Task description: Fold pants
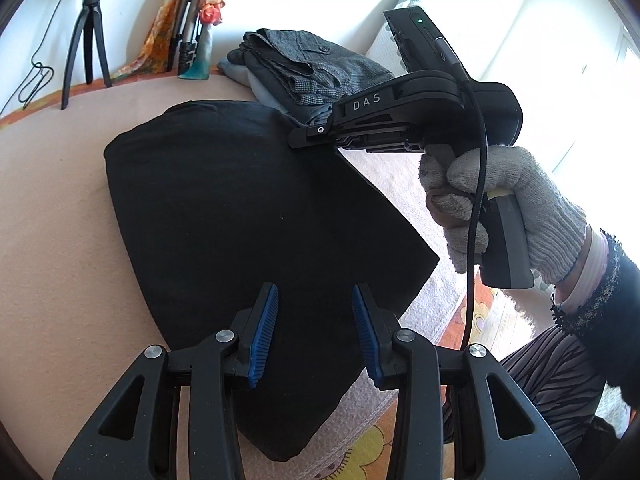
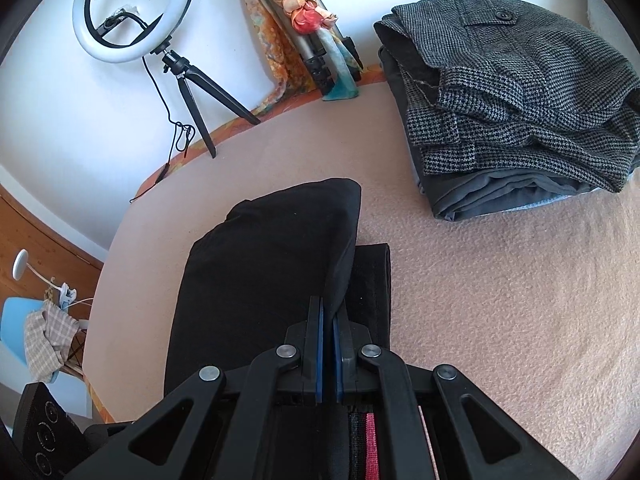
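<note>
The black pants lay folded on a bed covered by a pinkish-beige blanket, a thick dark slab with one layer doubled over another. The right gripper had its blue-padded fingers pressed together on the edge of the upper fold, which rose a little off the layer beneath it; from the left wrist view, that same gripper reached in from the side at the pants' far edge, held by a hand in a grey knitted glove with a black cable hanging past it. The left gripper hung over the near part of the pants with its fingers partly apart and nothing between them; whether the tips touched the cloth I could not quite tell. Further back on the bed, well apart from the black pants, sat a stack of folded clothes topped by a grey houndstooth garment. Against the white wall stood a ring light on a small tripod, and beside it a bundle of orange patterned cloth.
</note>
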The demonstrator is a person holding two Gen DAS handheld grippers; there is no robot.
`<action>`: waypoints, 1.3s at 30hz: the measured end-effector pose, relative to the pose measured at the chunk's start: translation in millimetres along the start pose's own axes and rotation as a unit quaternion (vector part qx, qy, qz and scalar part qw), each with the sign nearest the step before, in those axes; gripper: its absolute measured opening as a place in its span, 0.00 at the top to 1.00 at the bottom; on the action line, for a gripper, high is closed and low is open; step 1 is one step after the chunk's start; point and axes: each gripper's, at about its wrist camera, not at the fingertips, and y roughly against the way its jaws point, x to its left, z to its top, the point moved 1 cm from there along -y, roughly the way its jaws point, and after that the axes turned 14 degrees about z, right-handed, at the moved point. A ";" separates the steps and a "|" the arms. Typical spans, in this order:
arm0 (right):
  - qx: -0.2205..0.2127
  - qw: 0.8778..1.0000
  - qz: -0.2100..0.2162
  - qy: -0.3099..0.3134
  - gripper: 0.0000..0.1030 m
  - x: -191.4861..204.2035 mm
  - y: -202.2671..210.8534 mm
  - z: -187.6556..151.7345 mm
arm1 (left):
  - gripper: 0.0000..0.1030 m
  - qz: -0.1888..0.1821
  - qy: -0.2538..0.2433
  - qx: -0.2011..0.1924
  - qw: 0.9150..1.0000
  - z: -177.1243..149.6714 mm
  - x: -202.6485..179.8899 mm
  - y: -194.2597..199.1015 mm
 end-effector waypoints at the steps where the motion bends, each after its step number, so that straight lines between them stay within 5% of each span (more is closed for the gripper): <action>1: 0.002 1.000 -0.002 0.001 0.99 -0.7 -1.1 -1.0 | 0.64 0.000 0.000 0.000 1.000 -0.3 0.2 0.1; 14: 0.017 0.998 -0.050 0.036 0.92 4.3 -8.4 -7.9 | 0.63 0.029 -0.010 -0.008 0.999 -4.2 1.1 8.5; 22: 0.003 0.998 -0.047 0.047 0.65 10.1 8.0 -9.3 | 0.57 0.061 -0.012 -0.025 0.998 -1.1 4.0 21.6; 30: -0.021 0.998 -0.012 0.062 0.30 15.0 29.2 -20.7 | 0.38 0.075 0.015 -0.042 0.996 4.3 17.2 33.2; 39: -0.010 0.998 0.001 0.069 0.20 9.0 32.8 -34.2 | 0.36 0.036 0.130 -0.022 0.991 17.6 56.4 38.2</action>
